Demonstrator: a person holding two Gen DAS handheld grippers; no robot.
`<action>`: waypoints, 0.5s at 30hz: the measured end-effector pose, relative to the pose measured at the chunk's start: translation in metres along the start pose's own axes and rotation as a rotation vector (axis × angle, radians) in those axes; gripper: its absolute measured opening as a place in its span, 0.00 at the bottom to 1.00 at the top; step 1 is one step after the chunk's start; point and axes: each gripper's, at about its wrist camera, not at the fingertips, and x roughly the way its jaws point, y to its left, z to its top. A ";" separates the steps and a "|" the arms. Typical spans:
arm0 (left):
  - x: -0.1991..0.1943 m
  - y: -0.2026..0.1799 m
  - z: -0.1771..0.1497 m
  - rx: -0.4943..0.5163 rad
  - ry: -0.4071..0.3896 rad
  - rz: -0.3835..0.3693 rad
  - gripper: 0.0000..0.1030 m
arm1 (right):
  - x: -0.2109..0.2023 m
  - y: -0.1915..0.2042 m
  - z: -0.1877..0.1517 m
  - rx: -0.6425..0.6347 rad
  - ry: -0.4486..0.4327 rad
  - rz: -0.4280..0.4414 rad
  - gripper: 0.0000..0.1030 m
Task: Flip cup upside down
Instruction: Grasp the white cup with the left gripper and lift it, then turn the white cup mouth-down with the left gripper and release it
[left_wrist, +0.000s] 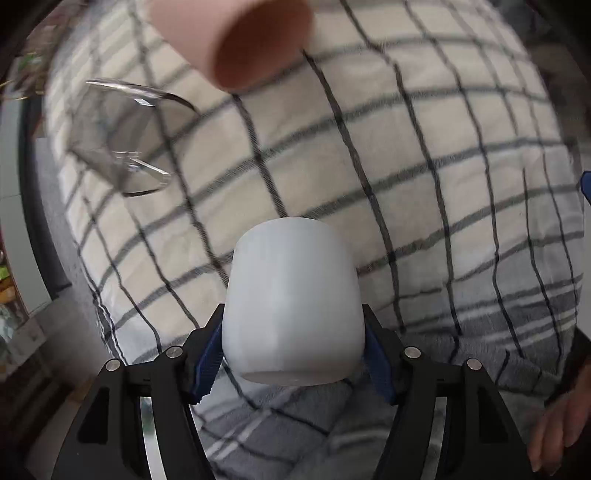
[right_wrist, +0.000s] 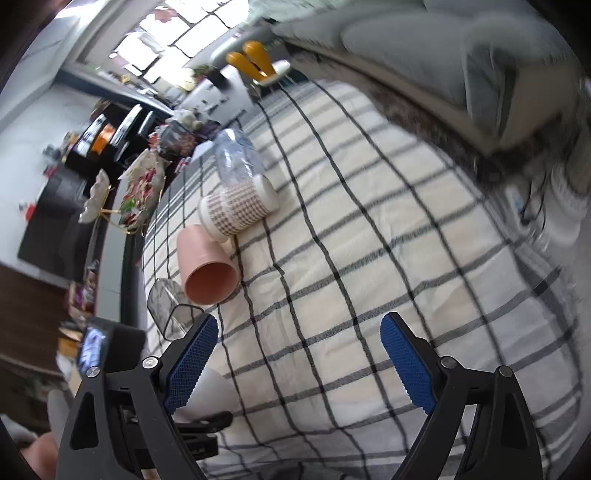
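A checked cloth (left_wrist: 406, 155) covered the worktop ahead of both tools. The left hand-held gripper (left_wrist: 293, 354) clenched a white cup (left_wrist: 293, 306) between its blue pads, held above the cloth. The right hand-held gripper (right_wrist: 299, 362) stood released, with nothing between its pads. Ahead and left of it lay a pink cup (right_wrist: 207, 269), a patterned cup (right_wrist: 236, 210) and a glass (right_wrist: 166, 306).

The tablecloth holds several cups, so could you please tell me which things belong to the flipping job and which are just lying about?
In the job:
white cup
left hand-held gripper

Lying about:
pink cup
houndstooth cup
glass cup
plastic bottle
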 end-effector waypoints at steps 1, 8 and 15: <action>0.001 -0.001 0.006 -0.003 0.049 0.002 0.64 | 0.004 -0.003 0.003 0.018 0.017 0.009 0.88; -0.004 -0.020 0.046 0.103 0.188 0.123 0.64 | 0.037 -0.024 0.027 0.140 0.097 0.072 0.88; 0.011 -0.025 0.070 0.147 0.280 0.146 0.65 | 0.063 -0.034 0.042 0.200 0.127 0.089 0.88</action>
